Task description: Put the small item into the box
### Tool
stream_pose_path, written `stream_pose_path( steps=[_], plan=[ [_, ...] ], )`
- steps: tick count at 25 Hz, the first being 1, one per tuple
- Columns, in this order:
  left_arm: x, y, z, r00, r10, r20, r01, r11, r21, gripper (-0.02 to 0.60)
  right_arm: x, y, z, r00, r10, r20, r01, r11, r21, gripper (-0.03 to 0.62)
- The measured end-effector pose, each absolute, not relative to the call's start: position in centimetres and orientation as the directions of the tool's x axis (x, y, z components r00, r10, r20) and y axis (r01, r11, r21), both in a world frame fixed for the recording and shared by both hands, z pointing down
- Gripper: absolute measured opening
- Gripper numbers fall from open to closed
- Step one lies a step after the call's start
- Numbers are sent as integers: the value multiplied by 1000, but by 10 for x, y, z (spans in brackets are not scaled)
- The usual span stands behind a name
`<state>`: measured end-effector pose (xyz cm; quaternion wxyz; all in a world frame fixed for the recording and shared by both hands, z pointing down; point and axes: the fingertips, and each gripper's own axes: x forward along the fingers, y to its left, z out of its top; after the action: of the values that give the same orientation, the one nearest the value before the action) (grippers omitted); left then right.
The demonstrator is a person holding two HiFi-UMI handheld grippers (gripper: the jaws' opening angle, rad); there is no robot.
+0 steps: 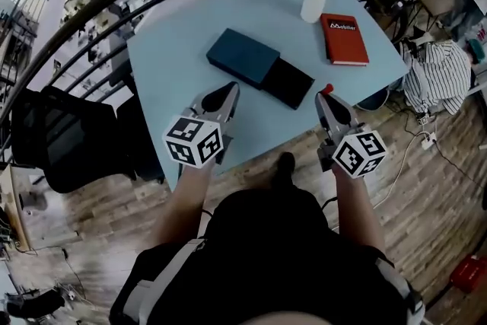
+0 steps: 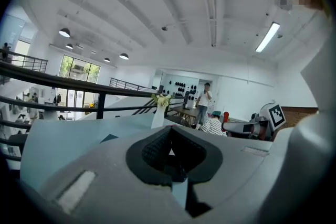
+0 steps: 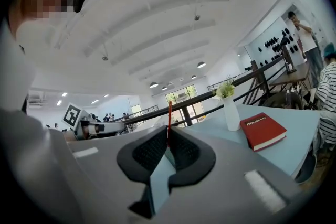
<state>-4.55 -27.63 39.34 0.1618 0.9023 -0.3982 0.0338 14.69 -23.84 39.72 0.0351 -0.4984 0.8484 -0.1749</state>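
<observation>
A dark teal box (image 1: 243,57) lies in the middle of the light blue table (image 1: 175,34), with a black part (image 1: 288,82) sticking out at its near right end. My right gripper (image 1: 326,95) hovers over the table's near edge, right of the box, shut on a small thin red item (image 1: 326,88). In the right gripper view that red item (image 3: 169,115) stands up as a narrow strip between the closed pads of the right gripper (image 3: 168,141). My left gripper (image 1: 227,91) is shut and holds nothing, just in front of the box. A corner of the box (image 2: 109,138) shows in the left gripper view.
A red book (image 1: 344,38) lies at the table's right side, with a white vase of flowers (image 1: 313,2) behind it. A black railing (image 1: 114,0) curves round the far edge. A dark chair (image 1: 68,137) stands to the left, on a wooden floor.
</observation>
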Motion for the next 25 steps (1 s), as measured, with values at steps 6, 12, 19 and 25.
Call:
stream_pose_path(
  steps=[6, 12, 19, 25],
  plan=[
    [-10, -324, 404, 647, -725, 238, -761, -591, 267, 8, 180, -294, 413, -538, -830, 146, -812, 464, -355, 15],
    [16, -363, 421, 599, -750, 279, -800, -544, 254, 8, 194, -342, 435, -592, -784, 187, -779, 498, -381, 15],
    [6, -395, 443, 549, -784, 288, -833, -488, 260, 8, 181, -375, 472, -628, -705, 328, -775, 533, -339, 17],
    [-7, -415, 477, 545, -779, 311, -834, -464, 299, 8, 159, -396, 519, -622, -643, 446, -783, 526, -333, 17]
  ],
)
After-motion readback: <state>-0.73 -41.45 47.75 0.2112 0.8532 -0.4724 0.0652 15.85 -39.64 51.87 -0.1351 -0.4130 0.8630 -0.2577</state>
